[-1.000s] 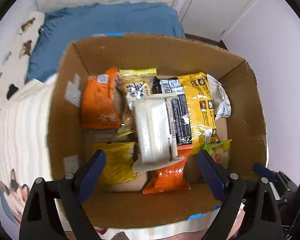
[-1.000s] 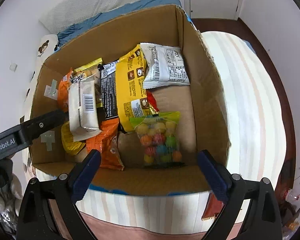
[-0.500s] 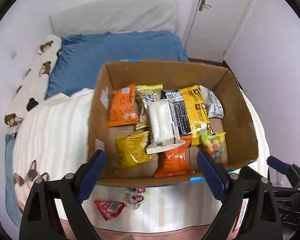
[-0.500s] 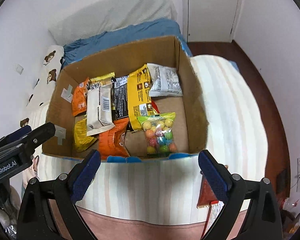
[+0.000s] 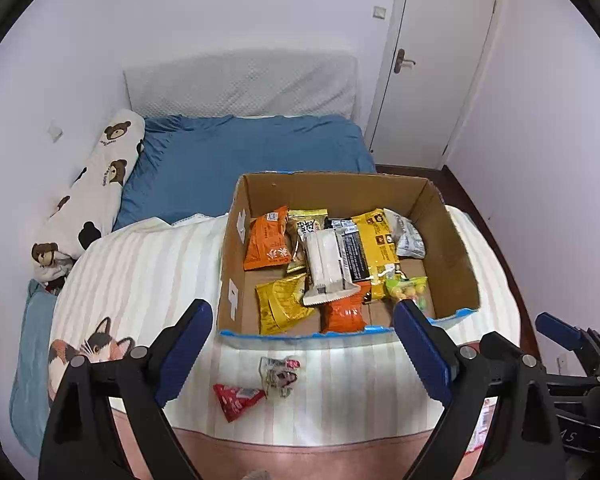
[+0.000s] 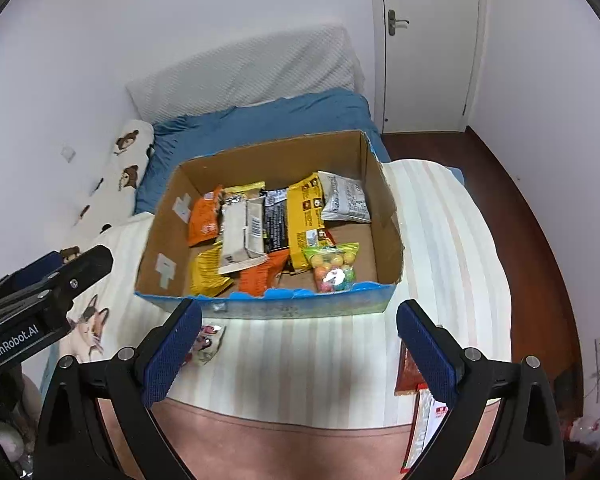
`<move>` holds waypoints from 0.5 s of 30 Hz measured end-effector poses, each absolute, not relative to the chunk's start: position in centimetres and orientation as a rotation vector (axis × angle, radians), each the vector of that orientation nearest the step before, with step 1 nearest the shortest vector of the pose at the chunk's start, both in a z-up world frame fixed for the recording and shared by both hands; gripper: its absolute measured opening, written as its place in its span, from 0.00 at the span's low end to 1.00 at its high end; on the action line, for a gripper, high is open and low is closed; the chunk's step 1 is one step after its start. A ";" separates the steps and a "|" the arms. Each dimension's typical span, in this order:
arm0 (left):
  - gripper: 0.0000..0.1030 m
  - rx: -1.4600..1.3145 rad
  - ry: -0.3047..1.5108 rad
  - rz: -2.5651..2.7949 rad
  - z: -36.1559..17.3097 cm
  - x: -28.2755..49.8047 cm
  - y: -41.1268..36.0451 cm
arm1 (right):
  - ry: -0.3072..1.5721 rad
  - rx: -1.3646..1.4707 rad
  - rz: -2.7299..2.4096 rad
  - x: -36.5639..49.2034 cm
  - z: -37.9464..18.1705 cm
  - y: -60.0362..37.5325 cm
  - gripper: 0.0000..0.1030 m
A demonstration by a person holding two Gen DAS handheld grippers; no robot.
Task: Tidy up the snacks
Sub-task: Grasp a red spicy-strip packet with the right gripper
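Two grippers hover over the foot of the bed, both empty with jaws spread wide, a stance that suits scouting for the next packet rather than carrying one.

Farthest left, the left gripper (image 5: pixel 303 350) points down at the striped blanket (image 5: pixel 140 272), where a red wrapper (image 5: pixel 236 398) and a small crumpled clear packet (image 5: pixel 280 372) lie loose just in front of the cardboard box (image 5: pixel 452 240). They sit close to the box's near wall but outside it, so they look like the leftovers yet to be gathered; the red one lies nearly between the left jaws, which probably makes it the next pick.

Moving right, the box holds the sorted lot: an orange bag (image 5: pixel 266 240) at the left wall, a yellow bag (image 5: pixel 282 306) nearer the front, a white pack (image 5: pixel 326 264) resting across the others in the middle, a long yellow packet (image 5: pixel 380 246), a silver-white pouch (image 5: pixel 410 236) toward the far right corner, and a clear bag of coloured candy balls (image 6: pixel 334 268) at the front. The right part of the box floor is bare cardboard, which leaves room for more.

Farther right, the right gripper (image 6: pixel 299 350) hangs before the box front. Under its right jaw a dark red packet (image 6: pixel 408 372) and a white packet with red print (image 6: pixel 424 428) lie at the blanket's edge, partly hidden, likely its own targets.
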State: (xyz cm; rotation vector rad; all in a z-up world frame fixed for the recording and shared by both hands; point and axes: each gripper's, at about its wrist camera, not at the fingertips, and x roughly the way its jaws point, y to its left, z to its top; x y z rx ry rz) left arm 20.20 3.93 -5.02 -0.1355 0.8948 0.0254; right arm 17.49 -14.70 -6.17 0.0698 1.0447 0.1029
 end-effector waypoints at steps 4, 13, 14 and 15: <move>0.90 -0.160 0.903 0.024 -5.2 18.3 4.1 | 1.058 0.124 0.129 15.5 -6.3 -15.2 0.97; 0.90 -0.201 1.134 0.056 -15.0 13.3 4.3 | 1.231 0.309 -0.082 10.3 -15.2 -23.6 0.97; 0.90 -0.208 1.176 0.064 -16.9 12.9 4.4 | 1.251 0.329 -0.120 9.9 -16.6 -25.0 0.97; 0.90 -0.205 1.197 0.073 -17.9 12.6 4.4 | 1.269 0.335 -0.159 9.5 -17.9 -26.2 0.97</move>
